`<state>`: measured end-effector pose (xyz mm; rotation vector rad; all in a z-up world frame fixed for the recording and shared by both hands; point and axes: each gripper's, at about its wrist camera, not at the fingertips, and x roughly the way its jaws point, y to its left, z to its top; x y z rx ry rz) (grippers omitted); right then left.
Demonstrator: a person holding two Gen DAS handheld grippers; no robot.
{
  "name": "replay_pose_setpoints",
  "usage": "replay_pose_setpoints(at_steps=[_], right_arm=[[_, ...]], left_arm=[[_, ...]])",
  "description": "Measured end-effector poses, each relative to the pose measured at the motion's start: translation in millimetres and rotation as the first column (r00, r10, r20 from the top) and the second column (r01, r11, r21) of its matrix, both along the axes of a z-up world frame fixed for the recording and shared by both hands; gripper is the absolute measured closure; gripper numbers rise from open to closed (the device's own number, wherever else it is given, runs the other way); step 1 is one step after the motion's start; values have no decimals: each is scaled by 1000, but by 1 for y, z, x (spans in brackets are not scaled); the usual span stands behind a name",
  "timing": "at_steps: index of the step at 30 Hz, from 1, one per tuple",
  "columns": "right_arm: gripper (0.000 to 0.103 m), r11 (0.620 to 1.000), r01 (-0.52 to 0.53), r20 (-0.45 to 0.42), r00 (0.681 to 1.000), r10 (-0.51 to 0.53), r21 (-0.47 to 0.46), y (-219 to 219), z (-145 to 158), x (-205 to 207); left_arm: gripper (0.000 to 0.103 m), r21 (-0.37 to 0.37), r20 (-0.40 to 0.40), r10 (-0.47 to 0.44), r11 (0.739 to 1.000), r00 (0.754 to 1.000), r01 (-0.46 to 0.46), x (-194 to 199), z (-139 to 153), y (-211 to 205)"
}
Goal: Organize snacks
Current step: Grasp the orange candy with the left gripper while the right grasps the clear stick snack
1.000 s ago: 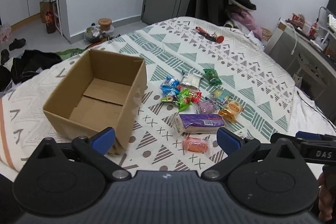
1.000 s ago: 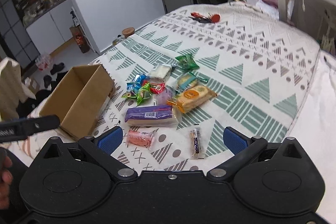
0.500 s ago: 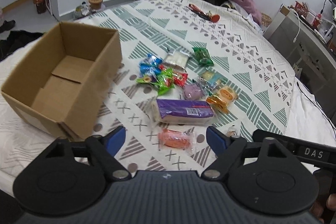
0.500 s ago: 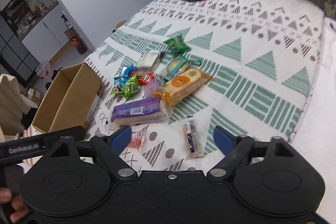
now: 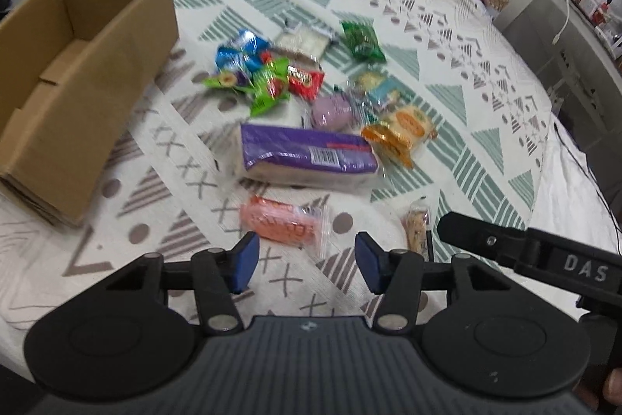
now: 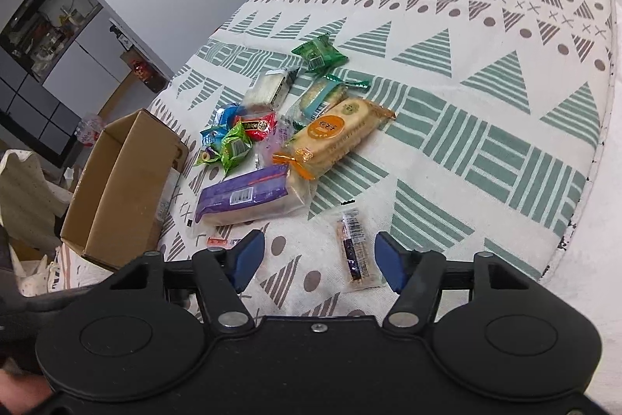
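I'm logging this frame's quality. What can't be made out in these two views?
- Cardboard box: left view's edge cuts off its near end; right view hides the inside behind its wall.
- Pink snack: print blurred in left view; right view's gripper finger covers most of it.
- Purple pack: label text too small.

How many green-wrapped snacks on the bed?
3. Dark green packet at the pile's far end; two bright green ones together near the box. More may hide under the pile.
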<state>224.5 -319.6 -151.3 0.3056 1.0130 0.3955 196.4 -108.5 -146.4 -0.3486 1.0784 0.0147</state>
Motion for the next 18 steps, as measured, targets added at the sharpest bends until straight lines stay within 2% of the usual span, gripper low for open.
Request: replay_pose_setpoints(at_steps=[7, 15, 18], right_arm=[[41, 1000, 3, -34, 999, -3, 18, -3, -11, 8], [41, 1000, -11, -70, 997, 13, 19, -1, -26, 20], [41, 1000, -19, -76, 997, 20, 9, 2, -30, 23]], left_arm=[[49, -14, -53, 40, 999, 998, -41, 14, -21, 0], [48, 0, -35, 94, 996, 995, -95, 28, -26, 7], [49, 29, -29, 96, 995, 995, -95, 34, -28, 7]])
